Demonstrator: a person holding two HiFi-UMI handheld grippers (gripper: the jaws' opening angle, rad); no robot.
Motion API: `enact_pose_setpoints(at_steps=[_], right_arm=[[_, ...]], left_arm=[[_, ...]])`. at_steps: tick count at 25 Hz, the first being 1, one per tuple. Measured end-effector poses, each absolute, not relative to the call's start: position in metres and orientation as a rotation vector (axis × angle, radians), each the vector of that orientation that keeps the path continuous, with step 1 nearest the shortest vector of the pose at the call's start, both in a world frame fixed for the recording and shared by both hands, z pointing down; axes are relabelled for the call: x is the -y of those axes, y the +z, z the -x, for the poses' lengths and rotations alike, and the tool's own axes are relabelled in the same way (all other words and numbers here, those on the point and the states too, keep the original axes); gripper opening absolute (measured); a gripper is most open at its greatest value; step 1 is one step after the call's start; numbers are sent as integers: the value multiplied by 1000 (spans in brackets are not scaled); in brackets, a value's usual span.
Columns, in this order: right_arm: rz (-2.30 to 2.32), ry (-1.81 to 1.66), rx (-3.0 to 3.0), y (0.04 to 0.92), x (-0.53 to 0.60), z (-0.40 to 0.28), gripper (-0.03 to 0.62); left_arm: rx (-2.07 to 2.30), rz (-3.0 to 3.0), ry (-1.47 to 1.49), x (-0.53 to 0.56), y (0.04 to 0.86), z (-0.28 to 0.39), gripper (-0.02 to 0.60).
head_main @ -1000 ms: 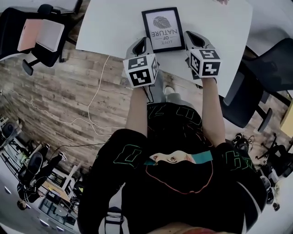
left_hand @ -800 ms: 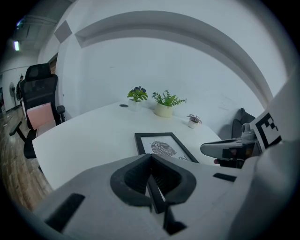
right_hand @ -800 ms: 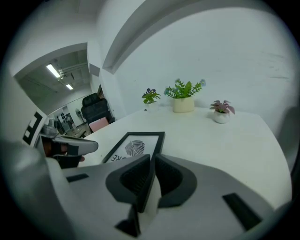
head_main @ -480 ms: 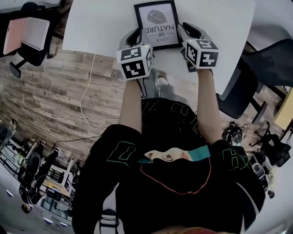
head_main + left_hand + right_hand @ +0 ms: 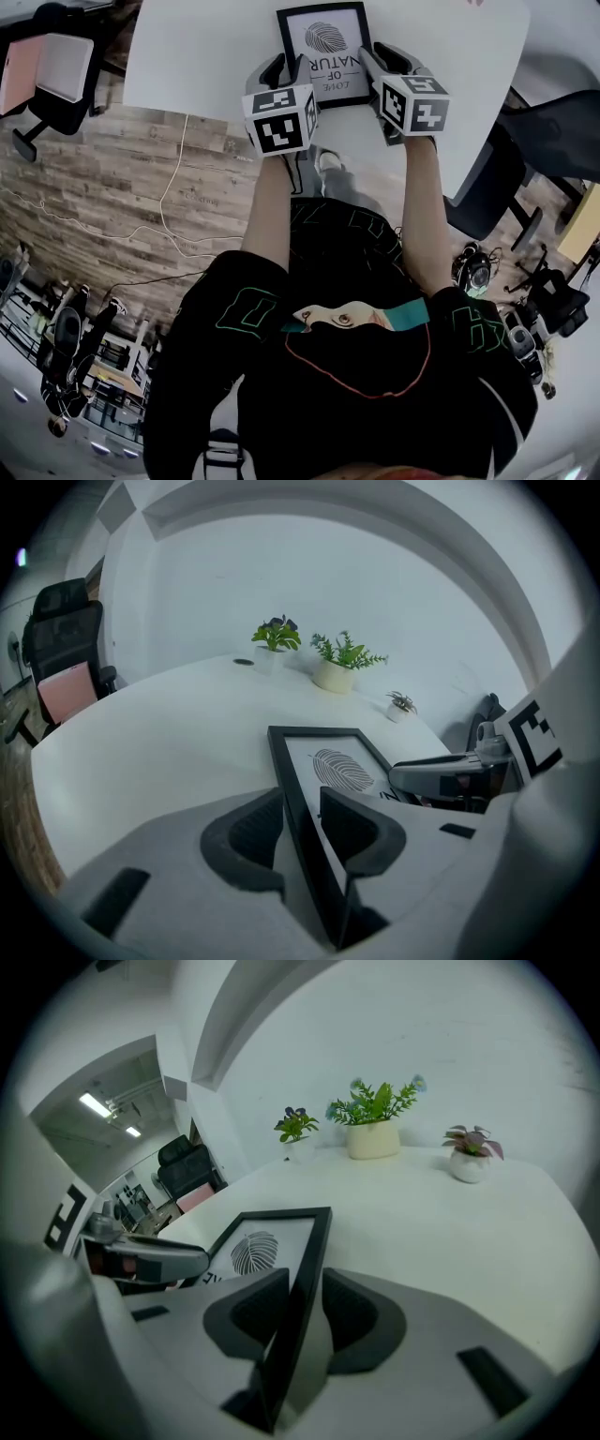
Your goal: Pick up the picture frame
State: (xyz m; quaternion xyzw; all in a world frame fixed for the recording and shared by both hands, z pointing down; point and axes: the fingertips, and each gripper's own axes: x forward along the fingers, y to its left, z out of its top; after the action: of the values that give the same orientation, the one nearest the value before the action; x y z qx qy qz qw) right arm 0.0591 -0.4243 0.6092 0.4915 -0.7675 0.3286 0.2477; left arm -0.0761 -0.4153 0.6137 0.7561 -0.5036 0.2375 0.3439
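Note:
The picture frame (image 5: 323, 52), black-edged with a fingerprint print, lies near the front edge of the white table (image 5: 187, 56). My left gripper (image 5: 284, 70) straddles its left side and my right gripper (image 5: 380, 58) its right side. In the left gripper view the frame's edge (image 5: 292, 789) runs between the jaws of the left gripper (image 5: 300, 803), which are opening, and the pads stand a little off it. The right gripper view shows the same: the frame's side (image 5: 305, 1241) sits between the right gripper's (image 5: 305, 1283) opening jaws, unpressed.
Three small potted plants (image 5: 342, 663) stand at the table's far side. Black office chairs sit on the wooden floor to the left (image 5: 56, 75) and right (image 5: 553, 131) of the table. A pale cable (image 5: 178, 178) trails across the floor.
Both grippers have come down toward the table with the frame between them. Their jaws have spread slightly off the frame's sides.

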Motion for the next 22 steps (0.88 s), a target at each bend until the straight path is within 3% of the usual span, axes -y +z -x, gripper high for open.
enact_pose_setpoints(at_steps=[10, 22], right_arm=[[-1347, 972, 2035, 611, 436, -56, 101], [-1488, 1124, 1972, 604, 465, -56, 80]], left_arm=[[1236, -1918, 675, 426, 620, 72, 126], [1243, -1893, 558, 472, 611, 82, 74]])
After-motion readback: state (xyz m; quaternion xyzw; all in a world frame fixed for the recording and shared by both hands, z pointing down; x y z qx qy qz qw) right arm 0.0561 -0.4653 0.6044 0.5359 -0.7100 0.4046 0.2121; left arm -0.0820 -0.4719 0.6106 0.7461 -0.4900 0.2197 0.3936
